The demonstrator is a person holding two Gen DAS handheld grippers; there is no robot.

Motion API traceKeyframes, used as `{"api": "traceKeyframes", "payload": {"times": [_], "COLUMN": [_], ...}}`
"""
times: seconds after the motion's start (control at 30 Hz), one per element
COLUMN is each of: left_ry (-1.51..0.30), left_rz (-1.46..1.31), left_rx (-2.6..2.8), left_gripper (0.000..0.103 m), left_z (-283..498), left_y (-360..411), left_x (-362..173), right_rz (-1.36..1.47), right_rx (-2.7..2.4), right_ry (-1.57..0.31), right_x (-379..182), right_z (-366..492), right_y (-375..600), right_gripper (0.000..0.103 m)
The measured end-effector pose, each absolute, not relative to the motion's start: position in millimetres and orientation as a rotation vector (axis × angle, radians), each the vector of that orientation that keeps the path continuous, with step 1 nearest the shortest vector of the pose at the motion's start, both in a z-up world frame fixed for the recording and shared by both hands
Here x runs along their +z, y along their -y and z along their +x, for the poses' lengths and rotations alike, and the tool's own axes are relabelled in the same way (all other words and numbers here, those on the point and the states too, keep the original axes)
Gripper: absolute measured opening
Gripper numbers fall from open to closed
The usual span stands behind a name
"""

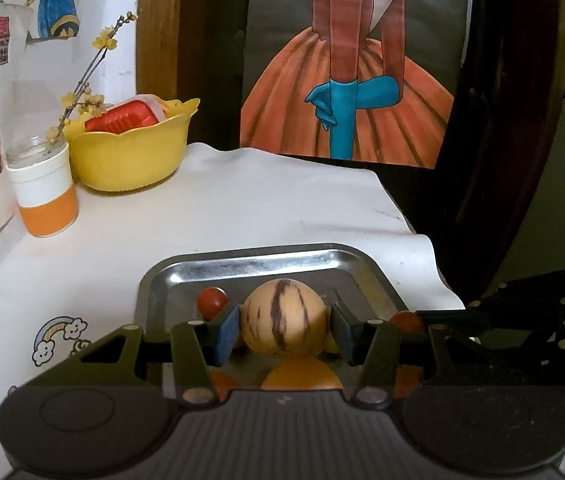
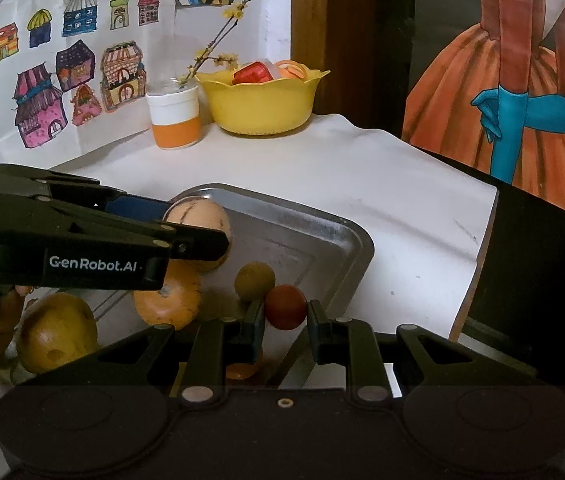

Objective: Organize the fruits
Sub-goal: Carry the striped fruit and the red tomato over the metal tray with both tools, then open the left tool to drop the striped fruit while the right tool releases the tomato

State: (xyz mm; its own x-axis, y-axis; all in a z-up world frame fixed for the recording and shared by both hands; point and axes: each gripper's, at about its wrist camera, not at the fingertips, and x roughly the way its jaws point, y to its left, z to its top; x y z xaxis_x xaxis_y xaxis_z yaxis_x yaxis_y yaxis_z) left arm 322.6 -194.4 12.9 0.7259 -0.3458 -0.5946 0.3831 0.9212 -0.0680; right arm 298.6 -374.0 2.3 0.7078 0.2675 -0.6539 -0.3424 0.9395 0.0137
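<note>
Straddling fruit over a metal tray (image 1: 266,264) on white cloth (image 1: 242,208), both grippers gape.

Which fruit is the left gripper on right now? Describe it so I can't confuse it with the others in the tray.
Find the metal tray at the near end of the white table. The left gripper has its jaws on either side of the striped fruit there. It is round, pale cream-yellow, and the only one with dark brown streaks; its neighbours are plain red or orange.

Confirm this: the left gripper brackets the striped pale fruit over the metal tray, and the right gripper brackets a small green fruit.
Wrong colour. The right gripper brackets a small red fruit, as the right wrist view shows. The rest holds: the left gripper brackets the striped pale fruit over the metal tray.
</note>
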Motion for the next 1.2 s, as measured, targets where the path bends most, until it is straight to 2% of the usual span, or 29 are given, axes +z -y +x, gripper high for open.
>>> {"api": "traceKeyframes", "payload": {"times": [0.1, 0.13, 0.6, 0.73, 1.0, 1.07, 1.2], "left_ry": [-0.654, -0.651, -0.637, -0.635, -0.599, -0.590, -0.577], "left_rz": [0.058, 0.055, 0.062, 0.053, 0.039, 0.034, 0.023], "left_rx": [-0.399, -0.400, -0.403, -0.397, -0.375, -0.365, -0.350], "left_gripper": [0.053, 0.049, 0.049, 0.054, 0.074, 0.082, 0.089], "left_z": [323, 323, 321, 321, 317, 316, 313], "left_y": [195, 194, 196, 195, 189, 188, 183], "left_x": [10, 10, 15, 16, 23, 25, 29], "right_rz": [-0.107, -0.106, -0.093, -0.087, -0.076, -0.074, -0.070], "right_rx": [0.336, 0.334, 0.325, 0.317, 0.303, 0.301, 0.298], "right_ry": [-0.712, -0.713, -0.708, -0.707, -0.697, -0.691, -0.682], "right_x": [0, -1, -2, -2, -1, 1, 4], "right_z": [298, 298, 296, 296, 294, 292, 289], "right_y": [376, 376, 378, 380, 381, 380, 379], "right_gripper": [0.025, 0.025, 0.026, 0.030, 0.041, 0.049, 0.059]}}
